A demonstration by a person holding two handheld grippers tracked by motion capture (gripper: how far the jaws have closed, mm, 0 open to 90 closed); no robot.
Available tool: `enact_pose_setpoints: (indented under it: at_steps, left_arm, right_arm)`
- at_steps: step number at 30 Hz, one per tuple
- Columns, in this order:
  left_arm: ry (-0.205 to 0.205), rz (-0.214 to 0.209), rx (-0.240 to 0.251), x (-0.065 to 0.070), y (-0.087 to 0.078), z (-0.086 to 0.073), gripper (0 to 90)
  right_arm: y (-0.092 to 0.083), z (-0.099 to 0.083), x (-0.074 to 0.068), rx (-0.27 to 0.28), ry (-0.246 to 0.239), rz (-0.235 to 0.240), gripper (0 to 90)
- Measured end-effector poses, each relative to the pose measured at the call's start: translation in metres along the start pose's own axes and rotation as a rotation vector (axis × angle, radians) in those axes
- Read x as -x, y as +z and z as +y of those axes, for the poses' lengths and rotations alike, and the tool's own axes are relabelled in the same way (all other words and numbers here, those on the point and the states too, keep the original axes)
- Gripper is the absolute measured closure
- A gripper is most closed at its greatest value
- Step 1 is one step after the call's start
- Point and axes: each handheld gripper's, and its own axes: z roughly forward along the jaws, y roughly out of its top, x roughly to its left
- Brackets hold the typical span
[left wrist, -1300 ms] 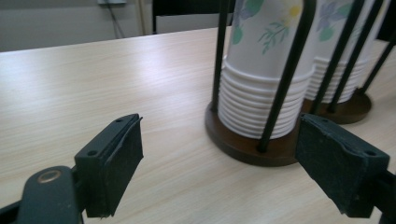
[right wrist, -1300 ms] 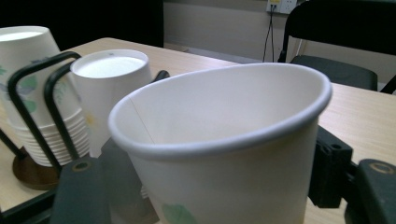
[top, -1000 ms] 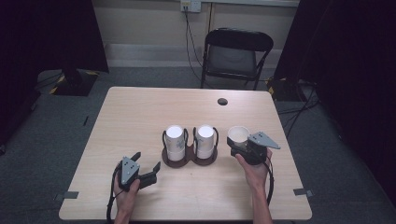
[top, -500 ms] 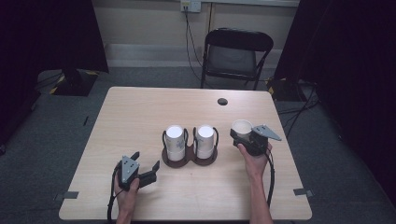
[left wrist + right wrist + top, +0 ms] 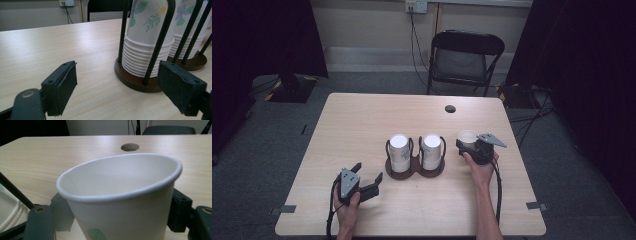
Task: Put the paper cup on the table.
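Note:
A brown two-post cup holder [image 5: 414,167] stands mid-table with two stacks of upside-down flowered paper cups, the left stack [image 5: 398,152] and the right stack [image 5: 431,151]. My right gripper [image 5: 468,145] is shut on a single upright paper cup [image 5: 467,137] just right of the holder; in the right gripper view the cup [image 5: 120,197] sits between both jaws, mouth up and tilted. My left gripper [image 5: 367,175] rests open near the front left, its jaws apart and aimed at the left stack [image 5: 147,42] and the holder base [image 5: 132,80], with nothing between them.
A round cable hole [image 5: 450,108] lies in the tabletop [image 5: 362,125] at the back right. A black folding chair [image 5: 464,60] stands behind the table. Dark curtains hang on both sides, and cables run down from a wall socket [image 5: 416,6].
My right gripper has carried the single cup a little forward and leftward, closer to the holder. The left gripper has stayed where it was, open.

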Motion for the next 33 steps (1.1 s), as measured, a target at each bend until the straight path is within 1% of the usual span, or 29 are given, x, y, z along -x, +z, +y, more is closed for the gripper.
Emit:
enact_pose_setpoints:
  at_steps: [3, 6, 7, 9, 10, 11, 14, 17, 21, 23, 28, 30, 32, 33]
  left_arm:
    - [0.002, 0.001, 0.003, 0.0002, -0.0003, -0.0001, 17.8]
    - [-0.004, 0.008, 0.002, 0.0000, -0.0002, -0.0001, 17.7]
    - [-0.011, 0.010, 0.002, -0.0001, 0.0001, 0.0000, 17.7]
    - [-0.013, 0.011, 0.002, -0.0002, 0.0002, 0.0000, 17.6]
    - [-0.011, 0.010, 0.001, 0.0000, 0.0001, 0.0000, 17.6]
    - [-0.010, 0.009, 0.001, 0.0003, 0.0001, 0.0000, 17.5]
    - [-0.002, 0.015, 0.001, 0.0003, -0.0001, 0.0000, 17.4]
    - [-0.001, 0.013, 0.006, 0.0005, -0.0005, -0.0002, 17.4]
    - [0.002, 0.012, 0.007, 0.0012, -0.0005, -0.0003, 17.5]
    - [0.004, 0.014, 0.006, 0.0014, -0.0004, -0.0003, 17.4]
    - [0.001, 0.012, 0.008, 0.0013, -0.0006, -0.0003, 17.4]
    - [0.004, 0.012, 0.007, 0.0011, -0.0007, -0.0003, 17.5]
    - [0.004, 0.012, 0.007, 0.0011, -0.0008, -0.0004, 17.4]
    - [0.007, 0.010, 0.009, 0.0012, -0.0008, -0.0004, 17.4]
  right_arm:
    - [0.0032, -0.0020, 0.0017, -0.007, 0.006, -0.002, 24.6]
    - [0.0045, -0.0018, 0.0024, -0.004, 0.007, -0.015, 24.0]
    - [0.0048, -0.0023, 0.0032, -0.003, 0.011, -0.015, 24.0]
    - [0.0061, -0.0040, 0.0038, -0.018, 0.016, -0.008, 23.8]
    - [0.0071, -0.0049, 0.0039, -0.028, -0.004, -0.018, 23.7]
    - [0.0073, -0.0053, 0.0039, -0.031, -0.009, -0.020, 23.6]
    - [0.0061, -0.0059, 0.0029, -0.035, -0.003, -0.012, 23.5]
    - [0.0048, -0.0061, 0.0015, -0.051, -0.028, -0.010, 23.4]
    - [0.0036, -0.0067, 0.0015, -0.063, -0.032, -0.005, 23.5]
    - [0.0028, -0.0076, 0.0002, -0.074, -0.040, -0.011, 23.7]
    - [0.0037, -0.0080, -0.0006, -0.074, -0.037, -0.002, 23.9]
    - [0.0044, -0.0089, -0.0011, -0.083, -0.036, 0.000, 23.9]
    - [0.0057, -0.0100, -0.0009, -0.092, -0.036, 0.001, 21.7]
    - [0.0060, -0.0103, 0.0000, -0.097, -0.023, 0.008, 20.0]
